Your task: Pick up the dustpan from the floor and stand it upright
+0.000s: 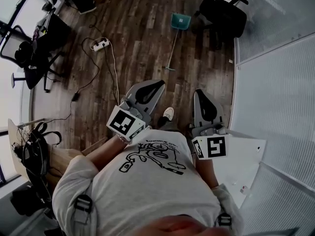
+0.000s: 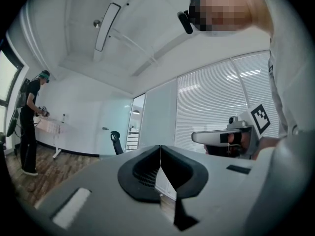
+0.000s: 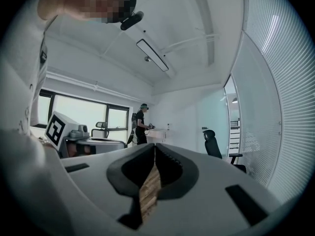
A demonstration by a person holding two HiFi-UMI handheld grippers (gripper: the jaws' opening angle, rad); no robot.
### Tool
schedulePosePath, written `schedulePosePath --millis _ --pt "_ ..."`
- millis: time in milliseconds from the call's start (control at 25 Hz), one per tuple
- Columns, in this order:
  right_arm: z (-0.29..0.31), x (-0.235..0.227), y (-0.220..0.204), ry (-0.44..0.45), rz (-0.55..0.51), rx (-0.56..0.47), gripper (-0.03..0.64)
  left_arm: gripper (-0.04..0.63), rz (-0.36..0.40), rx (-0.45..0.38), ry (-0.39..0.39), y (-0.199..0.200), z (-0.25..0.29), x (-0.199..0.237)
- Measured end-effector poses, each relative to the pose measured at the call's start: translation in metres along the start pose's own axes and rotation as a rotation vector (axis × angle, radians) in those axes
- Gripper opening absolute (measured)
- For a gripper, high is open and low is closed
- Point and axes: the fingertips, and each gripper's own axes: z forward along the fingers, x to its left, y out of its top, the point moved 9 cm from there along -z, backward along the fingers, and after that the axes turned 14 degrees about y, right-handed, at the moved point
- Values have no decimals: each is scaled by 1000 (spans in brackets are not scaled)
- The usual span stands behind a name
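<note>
The left tool [image 1: 156, 86] is closed, its two dark pads pressed edge to edge with nothing between them, and its own view shows the same tight seam [image 2: 160, 154]. The right tool [image 1: 201, 95] is closed and empty too, with only floorboards showing below the line where its pads meet [image 3: 155, 154]. Both are held level in front of the person's chest, side by side but apart.

The teal dustpan [image 1: 180, 21] lies on the wooden floor [image 1: 142, 38] well ahead of both tools. Its long thin handle [image 1: 172, 50] stretches back from the pan toward the person. Between the handle's near end and the tools, the boards are bare, apart from the person's shoe [image 1: 168, 113].

Left of the dustpan, a white power strip [image 1: 101, 44] sits on the floor. Cables [image 1: 114, 70] trail from it toward the left tool. Just right of the dustpan stands a black office chair [image 1: 224, 11]. Beyond the chair, the edge of a blind-covered glass wall [image 1: 275, 82] runs along that whole side. Far left of the dustpan are more dark chairs [image 1: 39, 53].

A second person [image 3: 141, 124] stands across the room, far from the tools.
</note>
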Motion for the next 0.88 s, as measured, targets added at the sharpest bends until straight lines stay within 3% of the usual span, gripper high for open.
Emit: schedulePosePath --millis 600,880 --pt "10 -133 -1 -15 17 -13 8 3 4 9 6 5 133 -16" --pt "12 -172 -11 8 18 -8 8 3 2 10 40 -6 165 -23"
